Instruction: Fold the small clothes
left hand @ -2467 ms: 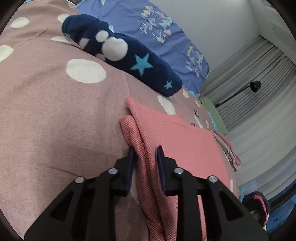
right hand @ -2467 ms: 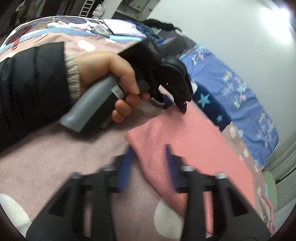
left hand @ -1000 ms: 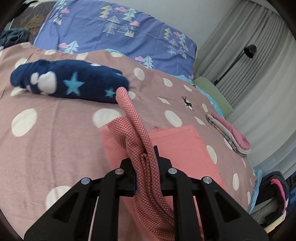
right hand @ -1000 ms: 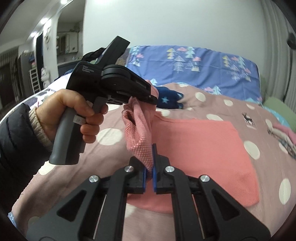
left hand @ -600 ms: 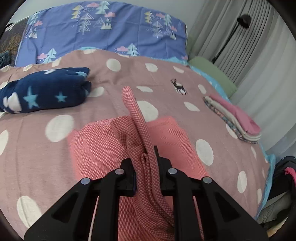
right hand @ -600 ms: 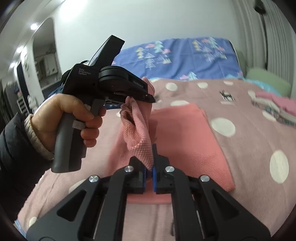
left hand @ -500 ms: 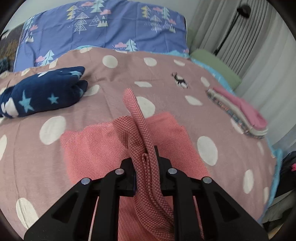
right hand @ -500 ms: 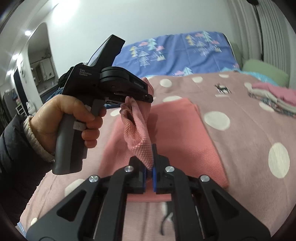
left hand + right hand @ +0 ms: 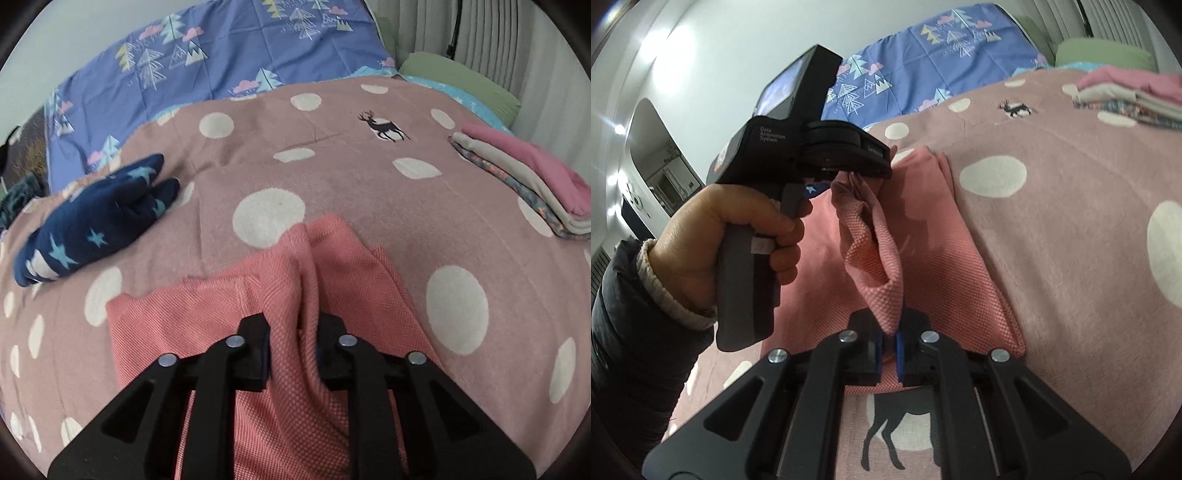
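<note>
While both claws pinch the lifted edge of the pink cloth (image 9: 871, 236) over the bed (image 9: 461, 206), the left claw (image 9: 291, 343), seemingly looser, and right claw (image 9: 888, 341) should lower it level, edges matched.

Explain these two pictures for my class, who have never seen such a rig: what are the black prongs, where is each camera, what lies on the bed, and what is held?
There is no robot. A person holds a pistol-grip tool in each hand, and each tool ends in two black fingers with a camera behind them, looking forward.

The left view looks along the left gripper. The right view looks along the right gripper and also shows the left hand holding its tool.

Both grippers pinch one pink cloth, lifting an edge while the rest lies on the dotted blanket. Also on the bed: a navy starred garment, a folded stack and a blue pillow.
</note>
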A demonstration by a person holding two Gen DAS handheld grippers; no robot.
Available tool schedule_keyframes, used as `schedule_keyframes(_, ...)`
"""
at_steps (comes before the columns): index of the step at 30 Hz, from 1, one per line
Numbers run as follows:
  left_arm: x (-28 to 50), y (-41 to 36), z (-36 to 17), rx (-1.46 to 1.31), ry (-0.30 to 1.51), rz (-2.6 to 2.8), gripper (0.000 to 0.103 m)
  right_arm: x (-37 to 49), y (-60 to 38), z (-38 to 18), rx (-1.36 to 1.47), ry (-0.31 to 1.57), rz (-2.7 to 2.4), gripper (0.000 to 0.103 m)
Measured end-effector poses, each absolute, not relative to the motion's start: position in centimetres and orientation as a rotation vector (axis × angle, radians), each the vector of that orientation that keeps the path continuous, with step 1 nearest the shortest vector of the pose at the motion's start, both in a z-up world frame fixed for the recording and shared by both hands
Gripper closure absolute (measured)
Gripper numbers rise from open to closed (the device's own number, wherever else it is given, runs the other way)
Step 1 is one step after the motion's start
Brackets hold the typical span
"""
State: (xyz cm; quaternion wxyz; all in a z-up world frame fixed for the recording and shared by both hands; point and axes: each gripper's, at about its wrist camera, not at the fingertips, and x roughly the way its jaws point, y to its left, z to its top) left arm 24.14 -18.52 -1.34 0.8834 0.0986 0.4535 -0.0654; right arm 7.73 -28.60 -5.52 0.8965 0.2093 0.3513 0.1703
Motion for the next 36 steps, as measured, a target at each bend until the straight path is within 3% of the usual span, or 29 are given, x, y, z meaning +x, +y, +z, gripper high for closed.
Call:
schedule_keyframes(11,24.8,-21.0,-1.2,0.206,0.910,-0.163,0.091,7.1,-30.1,-6.0,0.525,0.718,0.330,0.098)
schedule_keyframes(15,23.8,-22.7,-1.5,0.265,0.884,-0.265,0.069,6.7,-30.3,-6.7,0.553,0.756,0.342,0.098)
schedule_keyframes(17,22.3,-22.8,-0.2,0.270,0.840,-0.309,0.063,6.4,-30.8,-7.2,0.579,0.770,0.351,0.098)
schedule_keyframes(19,20.2,-22.2,1.7,0.272,0.786,-0.321,0.048,6.3,-31.1,-7.4,0.604,0.777,0.359,0.098)
schedule_keyframes(24,13.9,-18.1,3.8,0.280,0.721,-0.342,0.039,5.7,-31.6,-7.2,0.613,0.775,0.351,0.090)
schedule_keyframes(28,8.6,-13.2,2.3,0.231,0.774,-0.360,0.038,6.3,-31.7,-6.8,0.595,0.788,0.353,0.079)
schedule_keyframes(29,7.1,-12.0,1.4,0.221,0.799,-0.363,0.038,6.7,-31.5,-6.7,0.584,0.797,0.355,0.079)
schedule_keyframes(30,5.9,-11.1,0.4,0.221,0.824,-0.367,0.038,7.1,-31.4,-6.8,0.578,0.803,0.351,0.093)
schedule_keyframes(31,4.9,-10.6,-0.4,0.225,0.843,-0.369,0.038,7.4,-31.4,-6.8,0.574,0.815,0.342,0.098)
schedule_keyframes(36,3.0,-9.1,-3.5,0.207,0.908,-0.330,0.038,6.1,-31.5,-4.4,0.544,0.721,0.330,0.098)
